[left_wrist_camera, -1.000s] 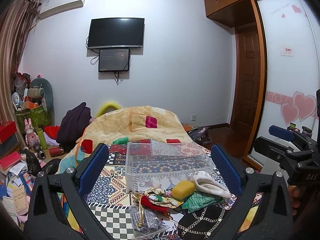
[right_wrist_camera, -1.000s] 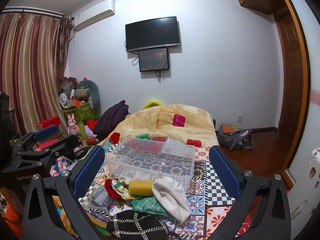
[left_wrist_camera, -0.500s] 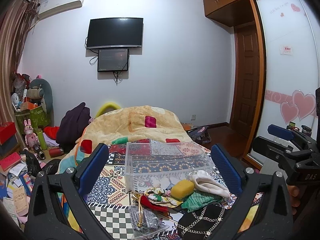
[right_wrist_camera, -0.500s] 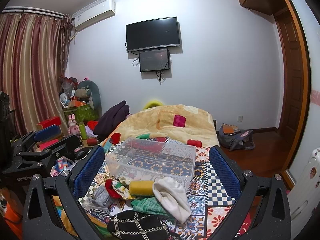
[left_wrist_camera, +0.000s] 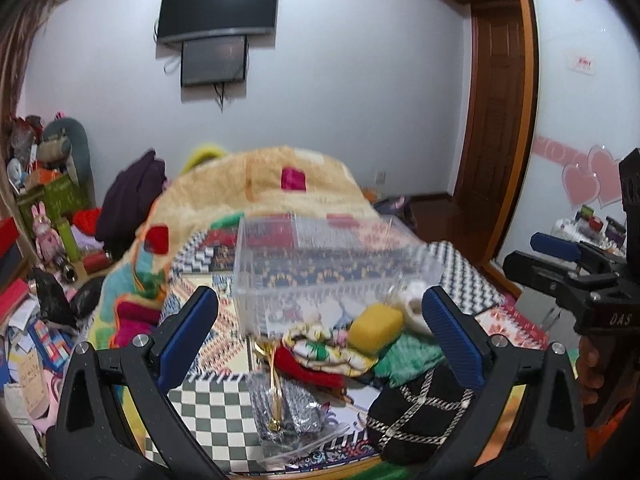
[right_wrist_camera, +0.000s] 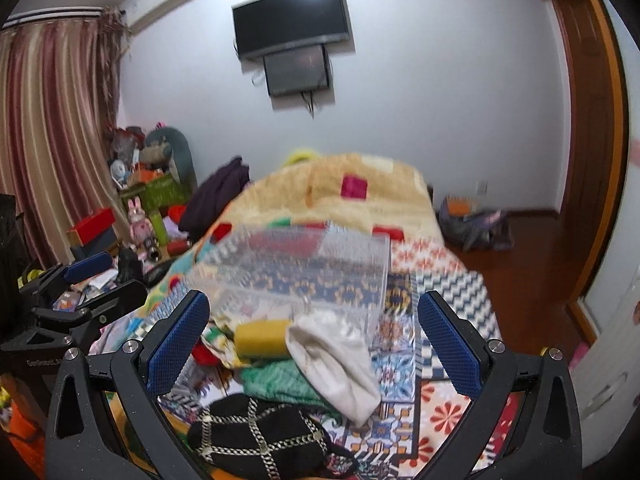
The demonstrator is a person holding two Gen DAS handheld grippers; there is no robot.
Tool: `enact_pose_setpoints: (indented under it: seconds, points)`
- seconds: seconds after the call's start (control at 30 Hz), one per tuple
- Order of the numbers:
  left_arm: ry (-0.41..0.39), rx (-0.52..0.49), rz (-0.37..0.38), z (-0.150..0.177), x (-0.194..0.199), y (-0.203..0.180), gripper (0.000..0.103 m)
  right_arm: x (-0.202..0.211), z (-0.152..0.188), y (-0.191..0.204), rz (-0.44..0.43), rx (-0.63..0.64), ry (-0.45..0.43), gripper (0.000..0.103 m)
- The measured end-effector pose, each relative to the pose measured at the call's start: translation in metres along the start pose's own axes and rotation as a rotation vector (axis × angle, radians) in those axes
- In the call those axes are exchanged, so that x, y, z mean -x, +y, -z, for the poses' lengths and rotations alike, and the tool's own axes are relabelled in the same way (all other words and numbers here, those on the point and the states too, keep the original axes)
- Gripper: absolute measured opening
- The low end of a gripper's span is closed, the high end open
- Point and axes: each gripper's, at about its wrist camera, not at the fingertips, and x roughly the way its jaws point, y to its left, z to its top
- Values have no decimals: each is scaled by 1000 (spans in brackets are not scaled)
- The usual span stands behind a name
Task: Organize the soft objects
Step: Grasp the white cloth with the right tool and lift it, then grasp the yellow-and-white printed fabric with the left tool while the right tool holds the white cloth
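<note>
You have barely begun: both your left gripper (left_wrist_camera: 320, 316) and right gripper (right_wrist_camera: 314, 320) hang spread and empty, the clear bin (right_wrist_camera: 304, 268) at frame centre holds nothing, and the soft pile (right_wrist_camera: 296, 364) waits below it.

I see a clear plastic box (right_wrist_camera: 304, 276) standing empty on the bed. Just before it lies a heap: yellow sponge block (right_wrist_camera: 262, 338), white cloth (right_wrist_camera: 336, 364), green knitted cloth (right_wrist_camera: 280, 380), black chain-trimmed pouch (right_wrist_camera: 256, 436).
</note>
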Motion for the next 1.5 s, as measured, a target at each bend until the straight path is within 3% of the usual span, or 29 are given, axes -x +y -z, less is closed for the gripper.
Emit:
enact_pose_setpoints:
  seconds: [0.27, 0.37, 0.67, 0.77, 0.93, 1.17, 1.23, 1.37, 1.5]
  points:
    - [129, 32, -41, 24, -50, 17, 103, -36, 19, -17, 19, -31, 132, 103]
    - [168, 55, -49, 31, -65, 26, 93, -47, 24, -20, 18, -33, 174, 100]
    - [232, 106, -14, 40, -90, 44, 75, -75, 32, -23, -3, -38, 272, 80]
    - [224, 110, 30, 35, -91, 42, 74, -83, 33, -24, -18, -43, 298, 72]
    - [240, 71, 64, 28, -101, 30, 67, -94, 36, -27, -50, -64, 344, 52]
    - [322, 89, 68, 39, -124, 33, 51, -95, 41, -30, -67, -83, 363, 32]
    - [327, 92, 69, 40, -125, 34, 47, -95, 42, -30, -62, -82, 365, 21]
    - [329, 82, 66, 43, -123, 33, 34, -92, 40, -34, -58, -99, 347, 13]
    - [317, 52, 65, 44, -115, 30, 22, -84, 38, -39, -60, -119, 314, 11]
